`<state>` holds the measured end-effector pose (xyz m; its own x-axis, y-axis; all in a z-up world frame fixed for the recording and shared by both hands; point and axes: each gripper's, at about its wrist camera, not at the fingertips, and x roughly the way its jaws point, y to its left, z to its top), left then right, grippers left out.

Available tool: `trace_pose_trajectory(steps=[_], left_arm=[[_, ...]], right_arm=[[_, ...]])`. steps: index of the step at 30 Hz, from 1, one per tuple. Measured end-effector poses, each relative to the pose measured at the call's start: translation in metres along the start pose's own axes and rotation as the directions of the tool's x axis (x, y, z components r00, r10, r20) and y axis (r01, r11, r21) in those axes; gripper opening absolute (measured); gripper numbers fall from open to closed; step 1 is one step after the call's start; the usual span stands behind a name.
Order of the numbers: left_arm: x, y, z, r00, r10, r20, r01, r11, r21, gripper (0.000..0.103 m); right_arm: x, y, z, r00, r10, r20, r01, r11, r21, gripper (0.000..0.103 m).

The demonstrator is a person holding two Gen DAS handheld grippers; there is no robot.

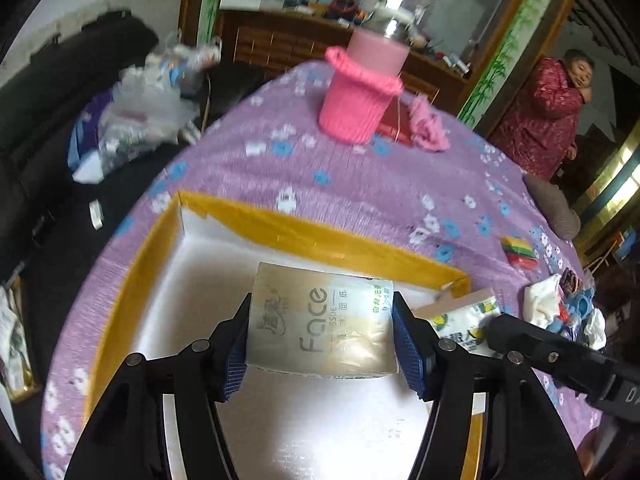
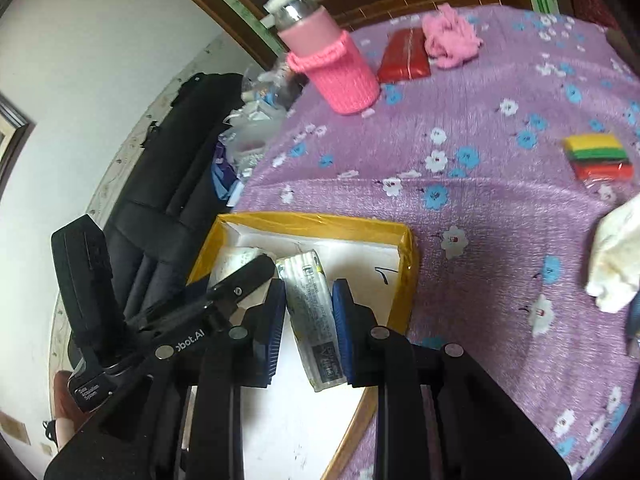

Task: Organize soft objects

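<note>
While both grippers work over the yellow-rimmed box (image 1: pixel 280 226), each is clenched on a tissue pack. The left gripper (image 1: pixel 322 338) holds a beige "Face" pack (image 1: pixel 320 320) by its short ends, above the box's white floor. The right gripper (image 2: pixel 308 320) grips a white pack (image 2: pixel 314 312) edge-on between its blue fingers (image 2: pixel 342 332), also over the box interior. In the left view the white pack (image 1: pixel 466 322) sits just right of the beige one. On the purple floral table (image 2: pixel 480 208) stand a bottle in a pink knit sleeve (image 2: pixel 340 72), a red packet (image 2: pixel 404 56) touching pink yarn (image 2: pixel 452 40), a striped cloth stack (image 2: pixel 598 156), and a white cloth (image 2: pixel 616 264) at the right edge.
</note>
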<state>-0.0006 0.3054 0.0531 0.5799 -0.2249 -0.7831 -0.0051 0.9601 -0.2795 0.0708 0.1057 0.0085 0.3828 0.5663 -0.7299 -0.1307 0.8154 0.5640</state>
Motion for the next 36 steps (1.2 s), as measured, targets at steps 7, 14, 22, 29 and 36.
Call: trace_pose_trajectory(steps=[7, 14, 22, 29, 36], left_arm=[[0.017, 0.013, 0.022, 1.000, -0.004, -0.013, 0.003, 0.997, -0.075, 0.069], [-0.020, 0.010, 0.000, 0.999, -0.003, 0.054, 0.006, 0.998, -0.062, 0.080], [-0.022, -0.011, -0.058, 1.000, 0.016, 0.025, -0.015, 1.000, -0.005, 0.080], [-0.042, -0.012, -0.074, 0.998, 0.051, 0.043, -0.053, 0.998, 0.046, 0.080], [-0.091, -0.058, -0.067, 0.993, 0.013, 0.121, -0.030, 0.990, 0.136, 0.082]], right_arm=[[-0.002, 0.005, 0.001, 0.987, -0.144, 0.078, 0.149, 0.987, -0.066, 0.024], [-0.068, 0.008, -0.011, 0.963, -0.176, 0.205, 0.201, 0.974, -0.107, 0.031], [-0.166, -0.017, -0.064, 0.913, -0.254, 0.319, 0.301, 0.947, -0.108, 0.032], [-0.241, -0.063, -0.104, 0.846, -0.350, 0.403, 0.395, 0.918, -0.031, 0.051], [-0.271, -0.111, -0.114, 0.799, -0.393, 0.456, 0.409, 0.910, 0.069, 0.051]])
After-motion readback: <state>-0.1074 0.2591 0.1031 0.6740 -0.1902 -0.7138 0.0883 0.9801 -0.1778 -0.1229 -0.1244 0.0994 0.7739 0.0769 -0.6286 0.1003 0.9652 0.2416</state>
